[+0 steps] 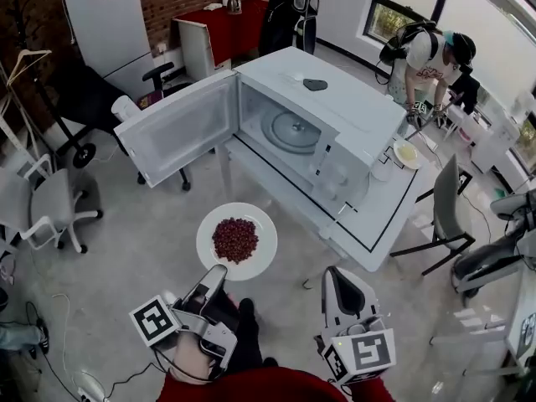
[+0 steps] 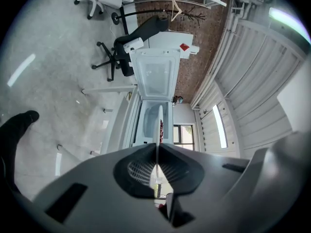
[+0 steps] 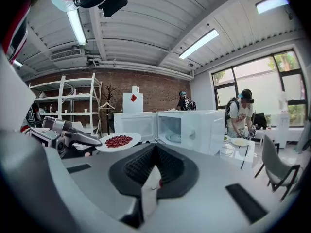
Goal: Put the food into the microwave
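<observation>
Pinching the near rim of the white plate [image 1: 209,243], your left gripper [image 1: 219,272] has its jaws clamped thin on that rim. In the left gripper view the plate shows edge-on btwn the pads [image 2: 141,171]. Plate is held about level, out over the floor, short of the table [image 1: 381,229]. The food [image 1: 235,239], a heap of small red pieces, sits mid-plate.

Your right gripper [image 1: 333,272]: jaws pressed together, nothing btwn them. It rides beside the plate on the right, apart from it.

Microwave [image 1: 356,111] is ahead on the white table, w/ its door [image 1: 180,128] swung wide to the left. Glass turntable [image 1: 291,130] shows inside the cavity. Small dark object [image 1: 315,84] lies on the microwave's top. The table's near edge lies btwn plate and cavity; the open door's lower corner is near the plate's far-left side.

Right end of table: a small plate [image 1: 406,153] w/ pale contents. A person [image 1: 427,57] stands beyond that end. Grey chair [image 1: 448,212] at the table's right; office chair [image 1: 46,203] well off left.
</observation>
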Demonstrator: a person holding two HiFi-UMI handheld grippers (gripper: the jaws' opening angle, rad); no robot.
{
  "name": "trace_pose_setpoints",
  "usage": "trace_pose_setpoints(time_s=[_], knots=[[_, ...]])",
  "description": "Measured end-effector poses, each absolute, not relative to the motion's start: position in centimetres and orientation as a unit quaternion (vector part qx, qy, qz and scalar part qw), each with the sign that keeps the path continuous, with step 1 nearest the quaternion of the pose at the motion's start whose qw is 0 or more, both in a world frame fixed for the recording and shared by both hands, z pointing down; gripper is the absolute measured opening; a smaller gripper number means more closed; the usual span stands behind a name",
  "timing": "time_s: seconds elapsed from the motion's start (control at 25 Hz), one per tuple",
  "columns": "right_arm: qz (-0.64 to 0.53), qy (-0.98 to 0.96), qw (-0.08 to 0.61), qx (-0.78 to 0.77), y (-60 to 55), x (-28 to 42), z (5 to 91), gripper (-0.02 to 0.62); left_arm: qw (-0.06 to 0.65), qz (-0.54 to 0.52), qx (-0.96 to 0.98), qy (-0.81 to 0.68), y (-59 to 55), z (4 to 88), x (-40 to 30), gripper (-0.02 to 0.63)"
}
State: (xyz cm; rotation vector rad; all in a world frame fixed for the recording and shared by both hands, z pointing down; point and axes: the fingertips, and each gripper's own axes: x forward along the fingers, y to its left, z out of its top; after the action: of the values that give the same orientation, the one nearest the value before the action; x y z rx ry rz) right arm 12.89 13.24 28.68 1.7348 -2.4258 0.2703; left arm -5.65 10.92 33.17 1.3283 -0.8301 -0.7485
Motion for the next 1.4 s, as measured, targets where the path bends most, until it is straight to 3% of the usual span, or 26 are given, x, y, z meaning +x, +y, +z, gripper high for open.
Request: trace_pose_setpoints(time_s=[0.56,1.4], knots=[[0.094,-0.788,0.123,0.595,1.4,8.6,29.3,0.012,0.674,-0.276,0.602,-0.327,-2.5,34.2,-6.4,0.023],[0.1,-0.778,0.186,0.591,-6.1,6.9,35.0,0.014,0.694,-0.272,0.587,-0.315,-9.6,40.0,-6.0,0.023]])
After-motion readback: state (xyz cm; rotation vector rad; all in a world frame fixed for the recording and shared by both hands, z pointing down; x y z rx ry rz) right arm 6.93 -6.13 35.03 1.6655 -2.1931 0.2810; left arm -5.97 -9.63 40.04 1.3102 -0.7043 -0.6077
